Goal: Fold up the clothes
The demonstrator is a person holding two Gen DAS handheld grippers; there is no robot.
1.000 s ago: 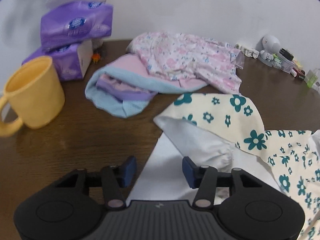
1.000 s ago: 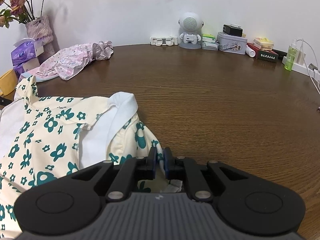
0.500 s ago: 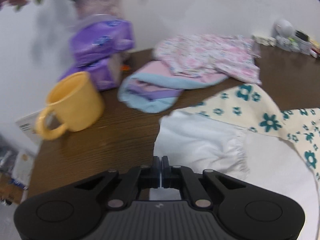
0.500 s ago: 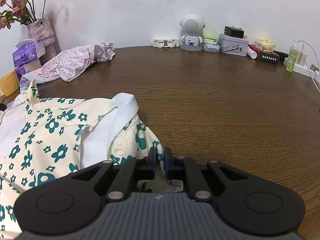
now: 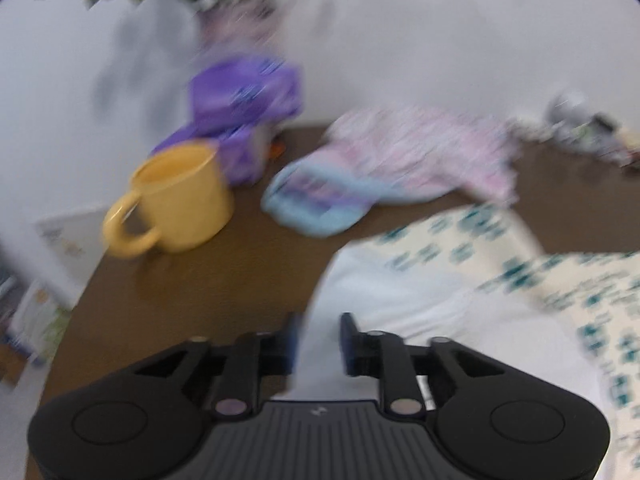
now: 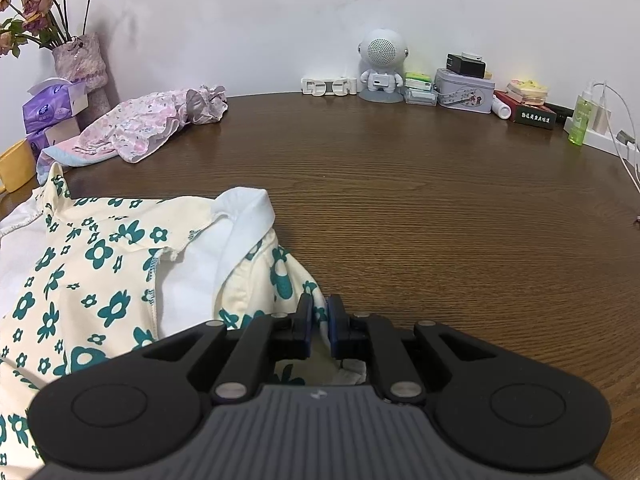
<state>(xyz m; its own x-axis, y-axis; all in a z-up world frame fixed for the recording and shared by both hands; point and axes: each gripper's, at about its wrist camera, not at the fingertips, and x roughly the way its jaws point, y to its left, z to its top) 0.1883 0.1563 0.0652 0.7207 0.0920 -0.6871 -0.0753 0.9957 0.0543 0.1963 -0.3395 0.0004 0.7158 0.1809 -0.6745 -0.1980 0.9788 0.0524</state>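
Pinching floral garment [image 6: 100,264] edge, right gripper [image 6: 319,330]; table [image 6: 440,220] beyond.

Both claws share one build: a matte black ribbed housing with a small pale logo at twelve o'clock on the ribs, a round disc recess at each end, angular black linkage arms with silver rivets, and dark blue pads on the left claw [image 5: 319,338] and right claw [image 6: 319,326].

The whole left wrist view is smeared by motion: the print on the purple tissue packs [image 5: 244,100] behind the yellow mug [image 5: 180,200] cannot be read. The flowered shirt [image 6: 92,264] runs off the right wrist view's left and bottom edges.
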